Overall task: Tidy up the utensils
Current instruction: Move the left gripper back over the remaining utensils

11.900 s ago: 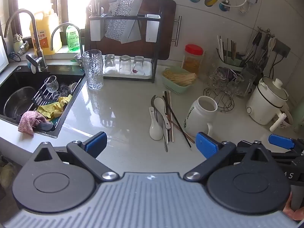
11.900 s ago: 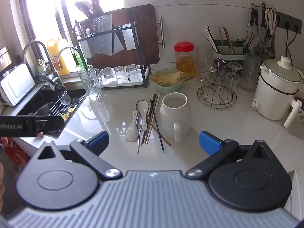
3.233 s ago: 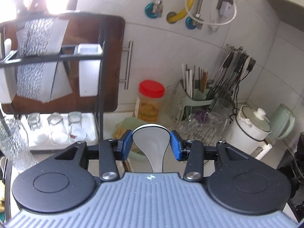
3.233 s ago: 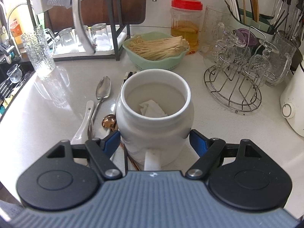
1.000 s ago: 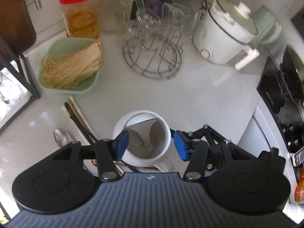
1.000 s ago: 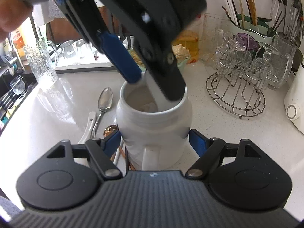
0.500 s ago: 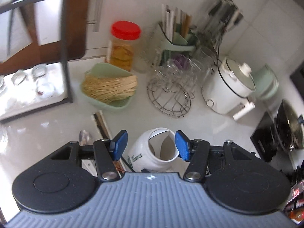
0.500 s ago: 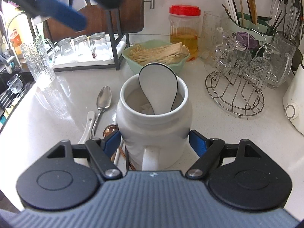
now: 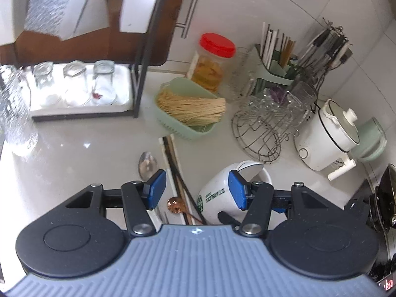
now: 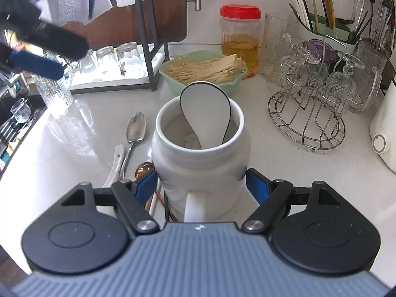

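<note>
While the right gripper (image 10: 201, 184) has its blue-padded fingers (image 10: 256, 185) clamped on the sides of the white ceramic handled mug (image 10: 200, 170) at the centre of the right wrist frame, a white ceramic soup spoon with a dark rim (image 10: 205, 113) stands bowl-up inside it. The left gripper (image 9: 195, 189) hovers with its fingers apart and empty, low in its own frame. On the pale counter (image 10: 99, 121), left of the mug, lie a steel spoon (image 10: 135, 130), a copper-coloured spoon (image 10: 144, 169), a white ceramic spoon handle (image 10: 115, 163) and dark chopsticks (image 9: 177, 170).
</note>
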Tool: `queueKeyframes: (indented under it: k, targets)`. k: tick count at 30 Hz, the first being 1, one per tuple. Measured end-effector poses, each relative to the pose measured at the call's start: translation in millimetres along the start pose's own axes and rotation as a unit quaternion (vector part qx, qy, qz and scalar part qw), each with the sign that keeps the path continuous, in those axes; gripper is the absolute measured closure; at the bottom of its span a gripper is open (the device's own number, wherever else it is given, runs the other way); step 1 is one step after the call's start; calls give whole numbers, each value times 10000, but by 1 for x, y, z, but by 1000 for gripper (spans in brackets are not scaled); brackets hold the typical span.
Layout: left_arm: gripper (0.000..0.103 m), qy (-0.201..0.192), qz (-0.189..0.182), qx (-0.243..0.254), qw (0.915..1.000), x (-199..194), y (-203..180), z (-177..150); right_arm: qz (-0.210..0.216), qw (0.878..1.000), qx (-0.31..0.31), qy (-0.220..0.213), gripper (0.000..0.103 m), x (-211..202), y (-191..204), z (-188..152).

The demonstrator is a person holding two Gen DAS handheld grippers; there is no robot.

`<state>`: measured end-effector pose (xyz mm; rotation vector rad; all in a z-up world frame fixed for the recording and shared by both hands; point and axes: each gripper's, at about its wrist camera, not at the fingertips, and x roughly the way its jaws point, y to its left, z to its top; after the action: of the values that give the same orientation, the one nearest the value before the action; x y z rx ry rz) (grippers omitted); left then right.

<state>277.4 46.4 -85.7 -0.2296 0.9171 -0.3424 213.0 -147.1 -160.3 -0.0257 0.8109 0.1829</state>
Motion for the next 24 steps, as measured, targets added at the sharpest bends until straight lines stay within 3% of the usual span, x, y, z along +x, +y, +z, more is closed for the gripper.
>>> queueKeyframes:
  k: [13, 24]
  targets:
    - [42, 313, 233, -475, 9981, 27, 21, -52, 32, 10000, -56, 30, 22, 0, -1, 1]
    - [43, 531, 509, -842, 9937, 69, 46, -75, 91, 9997, -189, 95, 23, 0, -1, 2]
